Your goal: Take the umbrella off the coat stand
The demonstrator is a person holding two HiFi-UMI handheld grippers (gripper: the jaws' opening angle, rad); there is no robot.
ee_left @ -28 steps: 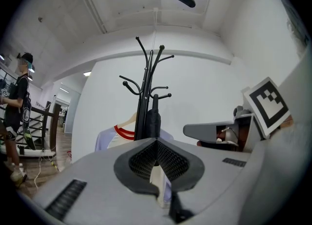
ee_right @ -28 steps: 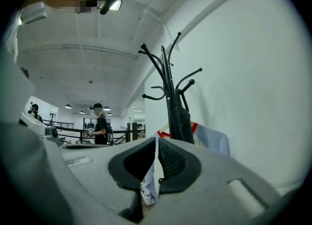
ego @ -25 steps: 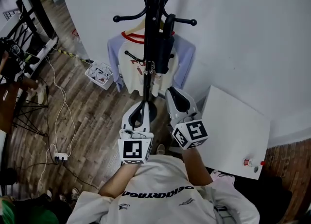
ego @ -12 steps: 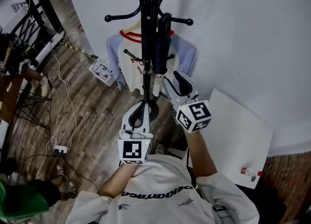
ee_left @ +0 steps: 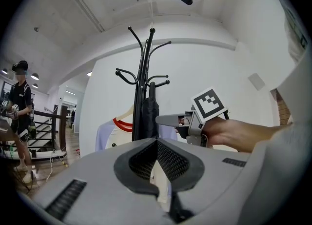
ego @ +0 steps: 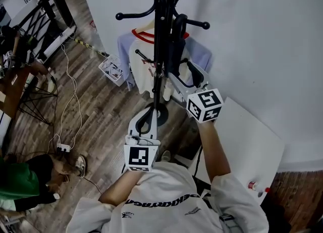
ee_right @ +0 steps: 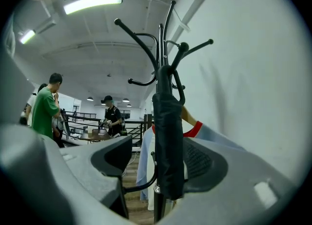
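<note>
Reaching toward the stand, the right gripper point(ego: 185, 74) points level at the folded black fabric umbrella point(ee_right: 168, 141). The umbrella hangs by its curved handle from a peg of the black metal coat stand point(ego: 160, 35). Its long axis runs straight up and down, parallel to the pole and just beside it.

In the right gripper view the umbrella's sleeve stands upright between the two jaws. They are opening, and neither pad appears to press on the fabric yet, so nothing is held. The jaws straddle the sleeve from the sides, so closing would pinch it across its narrow width. My judgement is that the handle would then have to be lifted clear of the peg.

The left gripper point(ego: 147, 113) sits lower and nearer the person, aimed at the lower pole, with its jaws closed on nothing. It is well away from the umbrella, so the right hand is plainly the nearer one.

A white and pale-blue shirt with a red collar point(ego: 146, 60) hangs behind the stand.

A second ago the right gripper was low, beside the left one, with its jaws nearly shut. Since then it has travelled up to the umbrella and spread its jaws, while the left gripper has hardly shifted.
</note>
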